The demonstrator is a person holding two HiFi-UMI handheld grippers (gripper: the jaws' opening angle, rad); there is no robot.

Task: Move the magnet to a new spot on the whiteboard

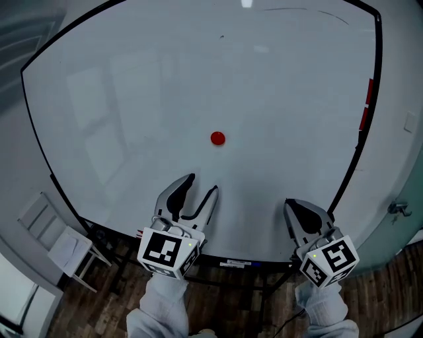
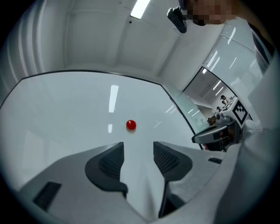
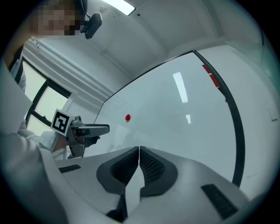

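Observation:
A small round red magnet sticks near the middle of the whiteboard. My left gripper stands open below the magnet, apart from it, with nothing between its jaws. The left gripper view shows the magnet ahead of the left gripper, slightly left of the gap. My right gripper is shut and empty near the board's lower right edge. The right gripper view has the magnet far off to the upper left of the right gripper.
The whiteboard has a thin black frame, with red markers along its right edge. Its stand and a wooden floor lie below. A white chair-like frame stands at the lower left. A faint pen line crosses the board's top.

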